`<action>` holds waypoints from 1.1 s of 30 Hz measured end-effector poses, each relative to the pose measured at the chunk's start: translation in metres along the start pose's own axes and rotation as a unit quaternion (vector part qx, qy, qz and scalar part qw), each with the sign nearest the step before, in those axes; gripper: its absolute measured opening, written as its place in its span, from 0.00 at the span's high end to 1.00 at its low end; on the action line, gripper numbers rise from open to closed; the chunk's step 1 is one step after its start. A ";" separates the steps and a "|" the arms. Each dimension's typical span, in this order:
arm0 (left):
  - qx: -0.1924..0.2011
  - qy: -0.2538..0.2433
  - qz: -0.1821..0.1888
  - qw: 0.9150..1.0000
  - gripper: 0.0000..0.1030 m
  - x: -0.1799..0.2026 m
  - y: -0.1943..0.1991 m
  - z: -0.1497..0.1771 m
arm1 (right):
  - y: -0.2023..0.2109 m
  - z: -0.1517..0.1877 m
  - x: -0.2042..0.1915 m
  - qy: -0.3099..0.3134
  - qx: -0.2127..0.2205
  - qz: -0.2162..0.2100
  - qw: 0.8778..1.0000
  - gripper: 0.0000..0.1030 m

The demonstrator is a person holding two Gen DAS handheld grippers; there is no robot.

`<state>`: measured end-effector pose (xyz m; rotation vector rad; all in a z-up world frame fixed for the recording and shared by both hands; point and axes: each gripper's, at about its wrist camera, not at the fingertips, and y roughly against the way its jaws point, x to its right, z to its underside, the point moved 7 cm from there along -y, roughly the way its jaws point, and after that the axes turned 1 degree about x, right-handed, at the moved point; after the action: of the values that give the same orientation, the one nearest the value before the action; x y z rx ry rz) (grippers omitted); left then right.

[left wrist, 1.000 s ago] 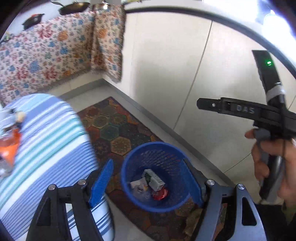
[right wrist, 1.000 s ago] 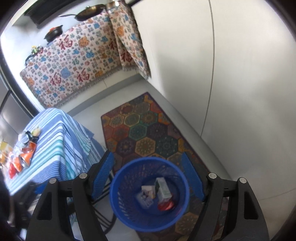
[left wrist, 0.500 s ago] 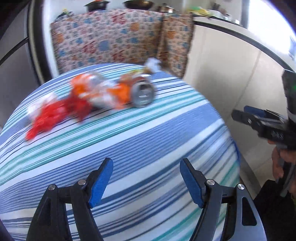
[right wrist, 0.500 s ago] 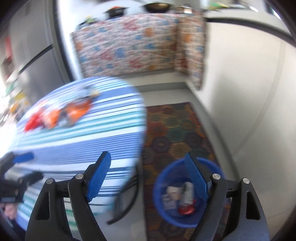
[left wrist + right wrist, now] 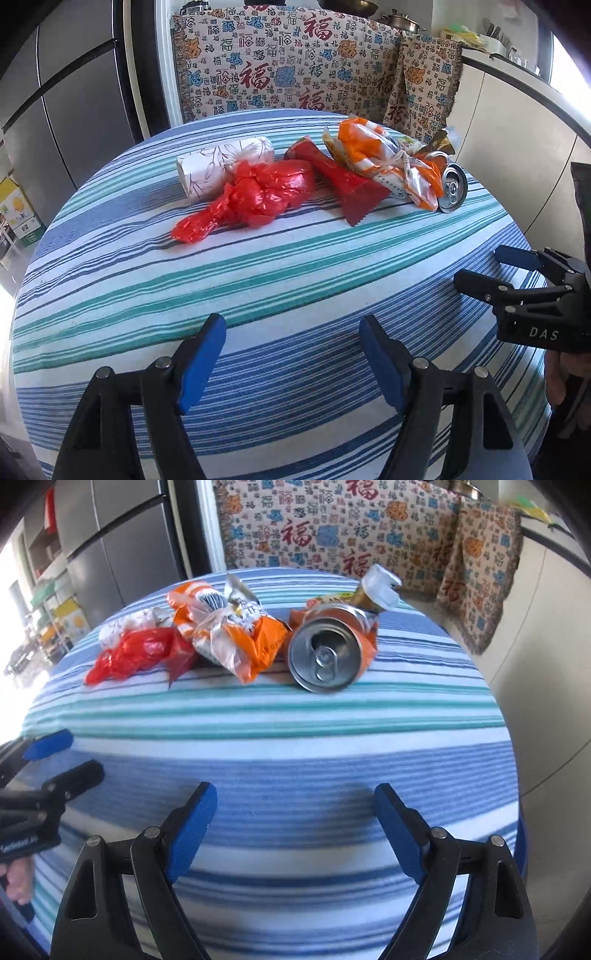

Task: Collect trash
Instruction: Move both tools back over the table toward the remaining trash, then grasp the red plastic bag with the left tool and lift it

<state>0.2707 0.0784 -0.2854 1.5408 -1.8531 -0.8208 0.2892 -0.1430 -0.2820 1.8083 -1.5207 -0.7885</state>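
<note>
Here, the left gripper (image 5: 293, 356) has its two blue-padded fingers (image 5: 201, 356) spread apart with nothing between them, only striped cloth showing in the gap. The right gripper (image 5: 295, 834) is likewise empty, and its jaws are opening wider, probably to make room for something bulky. Both point downward over the near part of a round table (image 5: 258, 295) covered in a blue, teal and white striped cloth, side by side, each visible at the edge of the other's view.

The trash lies in a loose row across the far part of the table, well apart from both grippers. From the left: a white tissue pack (image 5: 221, 166), a crumpled red plastic bag (image 5: 255, 195) touching it, a flat red wrapper (image 5: 343, 181), a crumpled orange and white snack bag (image 5: 384, 158), and a drink can (image 5: 325, 657) lying on its side, its open end facing the right gripper. The can sits nearly straight ahead of that gripper, so it seems the likely next pick. Behind the table hangs a patterned cloth (image 5: 295, 66).
</note>
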 end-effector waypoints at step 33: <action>0.002 -0.128 0.189 0.974 0.17 0.000 -0.007 -0.044 | -0.007 -0.003 0.002 -0.009 -0.002 0.020 1.000 0.01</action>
<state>0.3084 0.0735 -0.2626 1.0683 -2.2418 -0.8625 0.2964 -0.1442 -0.2858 1.7671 -1.5609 -0.7909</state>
